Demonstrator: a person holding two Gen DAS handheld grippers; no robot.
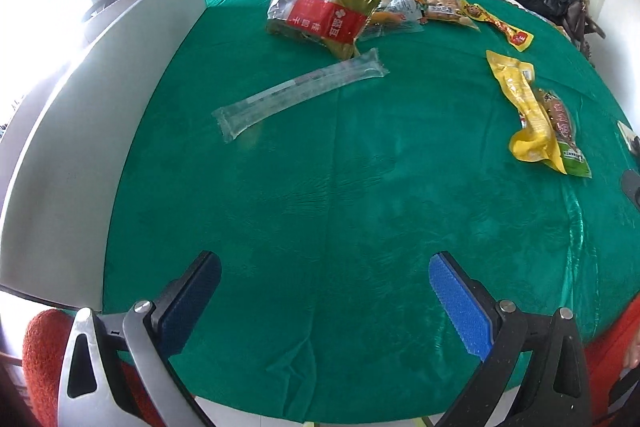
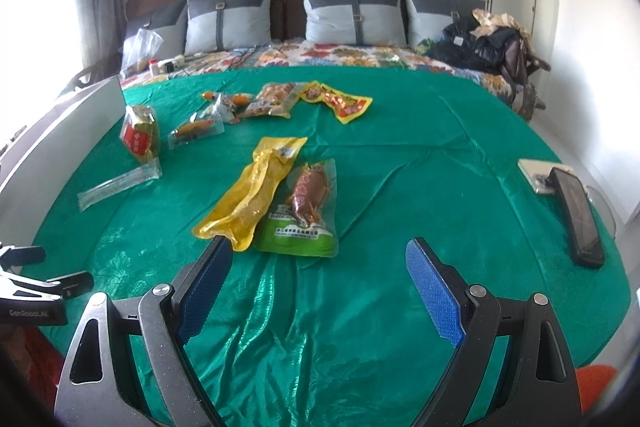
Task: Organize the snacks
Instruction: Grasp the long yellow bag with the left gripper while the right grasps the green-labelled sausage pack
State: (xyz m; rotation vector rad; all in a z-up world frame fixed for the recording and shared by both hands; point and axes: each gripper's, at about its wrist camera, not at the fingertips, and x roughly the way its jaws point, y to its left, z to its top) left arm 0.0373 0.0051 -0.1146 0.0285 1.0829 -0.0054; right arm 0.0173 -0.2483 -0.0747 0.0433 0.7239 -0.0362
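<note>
Right wrist view: right tool (image 2: 318, 279) spread, empty | yellow packet (image 2: 252, 195) mid-frame on green cloth (image 2: 400, 187) | left tool (image 1: 325, 295) spread, empty

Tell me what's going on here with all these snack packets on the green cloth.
A person holds two grippers over the green cloth. Both the left gripper and the right gripper are open and empty. The yellow packet and other snacks lie scattered, none picked up yet.
</note>
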